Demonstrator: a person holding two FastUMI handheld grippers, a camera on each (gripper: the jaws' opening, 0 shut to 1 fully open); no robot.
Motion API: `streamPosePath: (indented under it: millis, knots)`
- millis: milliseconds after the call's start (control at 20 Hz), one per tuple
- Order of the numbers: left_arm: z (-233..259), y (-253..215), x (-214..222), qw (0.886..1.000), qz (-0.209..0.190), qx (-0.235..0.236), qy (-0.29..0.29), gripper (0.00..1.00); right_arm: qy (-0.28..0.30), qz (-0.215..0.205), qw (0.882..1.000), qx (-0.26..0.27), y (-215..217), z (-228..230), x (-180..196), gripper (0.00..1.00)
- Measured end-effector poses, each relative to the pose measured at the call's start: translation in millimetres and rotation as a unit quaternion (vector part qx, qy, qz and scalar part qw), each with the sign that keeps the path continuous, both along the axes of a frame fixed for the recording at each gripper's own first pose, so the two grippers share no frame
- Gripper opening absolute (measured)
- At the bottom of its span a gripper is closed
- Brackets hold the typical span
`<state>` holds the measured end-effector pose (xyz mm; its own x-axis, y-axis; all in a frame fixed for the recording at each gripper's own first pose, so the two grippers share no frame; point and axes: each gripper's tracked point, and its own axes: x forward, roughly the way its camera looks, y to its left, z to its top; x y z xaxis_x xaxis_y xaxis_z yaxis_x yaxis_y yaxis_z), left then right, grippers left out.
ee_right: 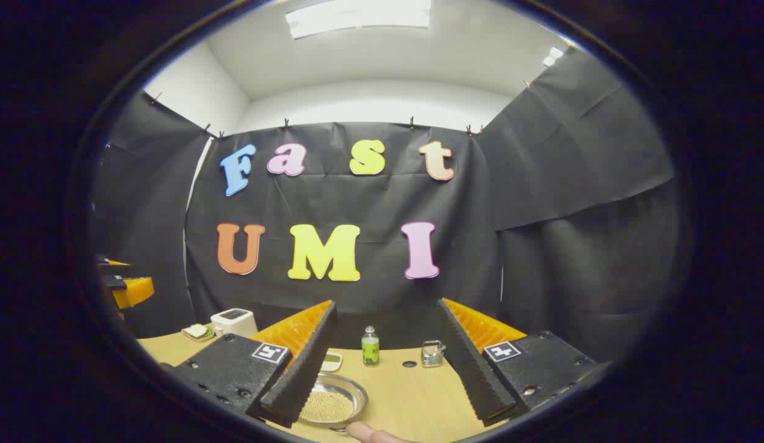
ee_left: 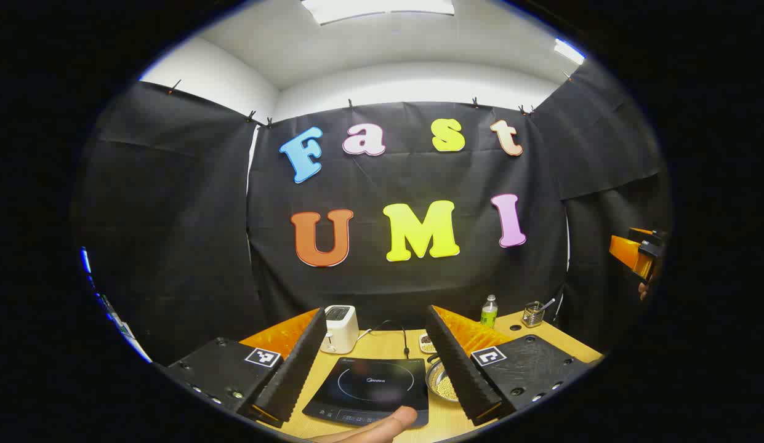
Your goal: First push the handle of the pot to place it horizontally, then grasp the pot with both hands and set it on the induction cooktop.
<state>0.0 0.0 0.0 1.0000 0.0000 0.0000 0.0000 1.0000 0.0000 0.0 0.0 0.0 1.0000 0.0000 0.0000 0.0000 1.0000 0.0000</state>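
Note:
A shallow metal pot (ee_left: 442, 383) holding small pale grains sits on the wooden table (ee_left: 382, 348), just right of the black induction cooktop (ee_left: 366, 389). Its handle is hidden behind my finger. My left gripper (ee_left: 377, 314) is open above the cooktop, holding nothing. In the right gripper view the same pot (ee_right: 332, 403) lies low between the open fingers of my right gripper (ee_right: 388, 304), partly behind the left finger. Each gripper hovers above the table, apart from the pot. The other gripper (ee_left: 637, 252) shows at the far right edge.
A white toaster (ee_left: 341, 328) and a cable stand behind the cooktop. A green bottle (ee_right: 370, 346), a metal jar (ee_right: 432, 354) and a small dish (ee_right: 331, 362) line the back of the table (ee_right: 412, 394). A fingertip (ee_left: 382, 427) pokes in at the bottom edge.

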Motion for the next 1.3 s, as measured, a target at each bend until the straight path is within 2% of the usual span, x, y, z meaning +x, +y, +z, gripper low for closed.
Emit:
streamPosePath:
  millis: [50, 500, 550, 600, 750, 1000, 1300]
  knots:
    - [2.2, 0.7, -1.1, 1.000, 0.000, 0.000, -0.002, 0.96, 0.000, 0.000, 1.000, -0.001, -0.6, -0.1, -1.1, 0.96]
    - [-4.9, -4.7, 0.1, 1.000, -0.007, 0.010, -0.002, 0.96, -0.001, 0.004, 1.000, -0.006, 0.7, 1.1, -0.9, 0.96]
    - [-5.2, -4.8, -0.1, 1.000, -0.008, 0.011, -0.001, 0.96, -0.001, 0.003, 1.000, -0.006, 0.2, 0.7, 0.6, 1.00]
    - [-8.4, -5.3, 0.8, 1.000, -0.008, 0.011, 0.000, 0.96, -0.001, 0.003, 1.000, -0.006, 0.3, 1.0, 1.8, 0.96]
    - [-10.8, -6.1, 1.0, 1.000, -0.011, 0.010, 0.002, 0.96, 0.003, 0.000, 1.000, -0.005, -1.2, -3.9, 5.4, 0.96]
    - [-11.7, -4.2, -1.0, 1.000, -0.009, 0.008, 0.000, 0.96, 0.025, 0.003, 1.000, -0.016, 2.0, -20.4, 16.9, 0.96]
    - [-15.0, -4.0, -5.9, 1.000, -0.006, 0.014, 0.002, 0.96, 0.086, 0.029, 0.995, -0.044, 26.3, -67.1, 33.4, 0.96]
